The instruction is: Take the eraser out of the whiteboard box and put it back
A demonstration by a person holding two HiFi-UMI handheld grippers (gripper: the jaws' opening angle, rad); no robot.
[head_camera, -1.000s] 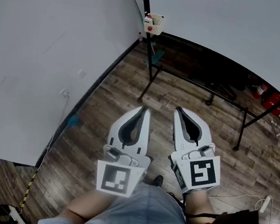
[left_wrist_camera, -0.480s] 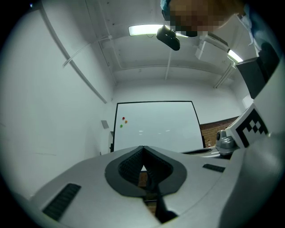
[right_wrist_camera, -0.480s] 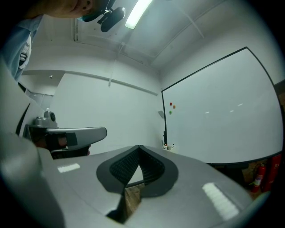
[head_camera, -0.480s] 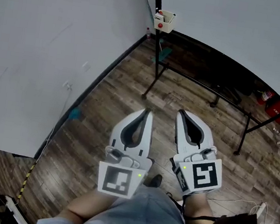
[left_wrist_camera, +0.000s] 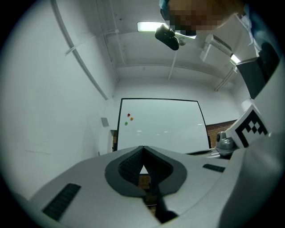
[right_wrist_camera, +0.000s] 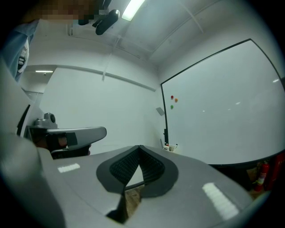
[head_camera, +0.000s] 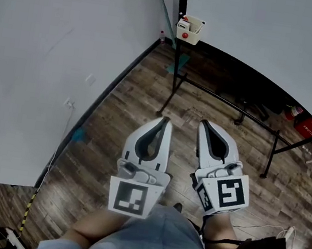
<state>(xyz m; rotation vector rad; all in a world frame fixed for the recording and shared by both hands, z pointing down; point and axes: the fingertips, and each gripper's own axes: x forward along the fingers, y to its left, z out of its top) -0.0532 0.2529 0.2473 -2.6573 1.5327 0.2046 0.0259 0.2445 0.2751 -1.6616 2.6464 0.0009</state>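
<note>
The whiteboard box (head_camera: 190,29), a small cream holder with a red dot on its front, hangs at the lower left corner of the whiteboard (head_camera: 263,27). Small things stand in it; I cannot tell which is the eraser. The box also shows far off in the right gripper view (right_wrist_camera: 169,147). My left gripper (head_camera: 164,119) and right gripper (head_camera: 204,123) are held side by side over the wooden floor, well short of the box. Both point toward the board, shut and empty. The shut tips show close up in the left gripper view (left_wrist_camera: 143,148) and the right gripper view (right_wrist_camera: 139,147).
A white wall (head_camera: 51,47) runs along the left. The whiteboard's black stand legs (head_camera: 229,100) cross the floor ahead. A red fire extinguisher (head_camera: 304,123) stands at the right. Coloured magnets (left_wrist_camera: 128,119) sit on the board. A cable (head_camera: 272,222) lies on the floor at the lower right.
Both grippers have been carried forward toward the whiteboard, still shut. The box now sits further right and a little lower in the head view.
</note>
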